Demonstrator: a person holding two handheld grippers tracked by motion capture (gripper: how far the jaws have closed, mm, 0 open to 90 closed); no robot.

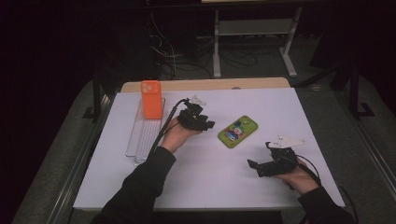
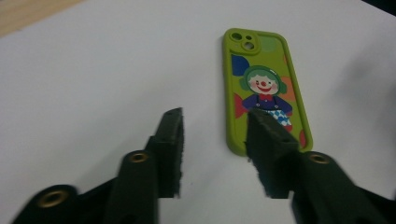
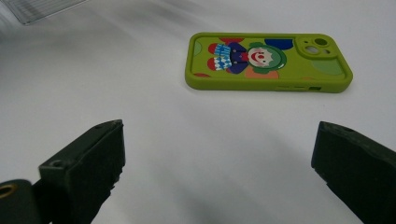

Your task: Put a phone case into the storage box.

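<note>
A green phone (image 1: pixel 237 131) with a clown picture on its back lies flat on the white table (image 1: pixel 201 177), right of centre. My left gripper (image 1: pixel 205 125) hovers just left of it, pointing at it. In the left gripper view the jaws of that gripper (image 2: pixel 215 126) stand partly apart with only bare table between them, and the green phone (image 2: pixel 261 88) lies just beyond the right jaw. My right gripper (image 1: pixel 254 165) rests near the front right, open wide. In the right gripper view the phone (image 3: pixel 266 60) lies well ahead of the open gripper (image 3: pixel 219 133).
An orange phone (image 1: pixel 151 99) stands upright in a clear plastic rack (image 1: pixel 140 140) at the back left of the table. A wooden edge (image 1: pixel 210 85) runs behind the white surface. Dark floor, cables and a grey stand lie beyond.
</note>
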